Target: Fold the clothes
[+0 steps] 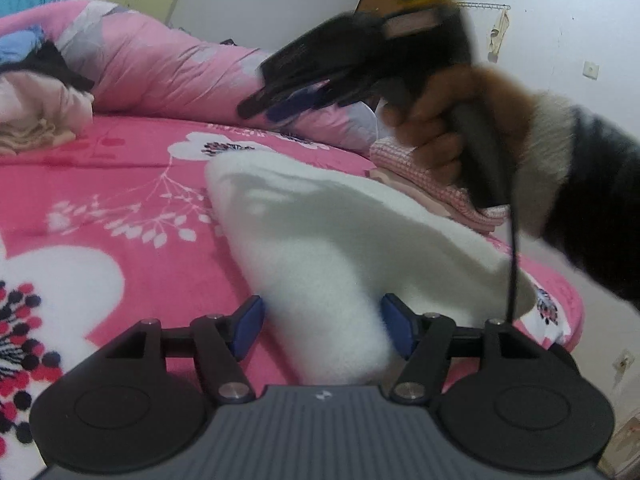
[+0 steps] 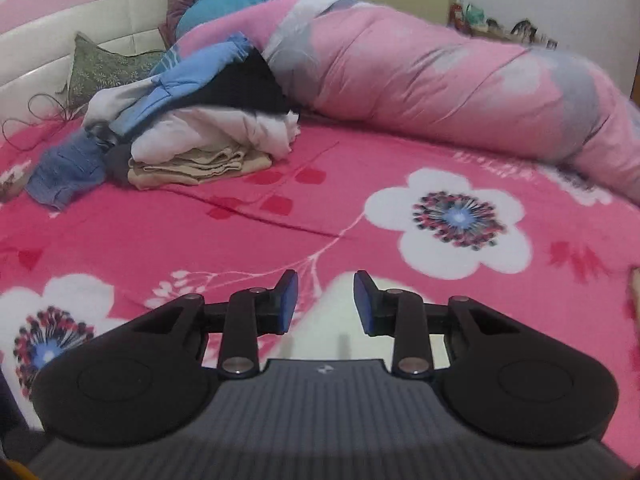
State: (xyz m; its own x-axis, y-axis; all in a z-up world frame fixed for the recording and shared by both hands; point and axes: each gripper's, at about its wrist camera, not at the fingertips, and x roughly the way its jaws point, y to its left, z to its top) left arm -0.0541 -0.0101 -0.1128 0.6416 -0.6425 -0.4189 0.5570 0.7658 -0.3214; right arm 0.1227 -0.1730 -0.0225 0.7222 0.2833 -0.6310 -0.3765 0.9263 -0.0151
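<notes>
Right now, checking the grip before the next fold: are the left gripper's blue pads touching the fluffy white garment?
Touching. In the left wrist view, the white garment fills the left gripper, pressed against both pads.

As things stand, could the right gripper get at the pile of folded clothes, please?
Probably yes: only bare pink bedspread lies between the right gripper and the pile of folded clothes, though it sits well ahead, needing a long reach.

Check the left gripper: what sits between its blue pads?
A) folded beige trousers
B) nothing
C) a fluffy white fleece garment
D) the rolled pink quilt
C: in the left wrist view the fluffy white fleece garment runs between the blue pads of the left gripper, lying on the pink floral bedspread.
</notes>
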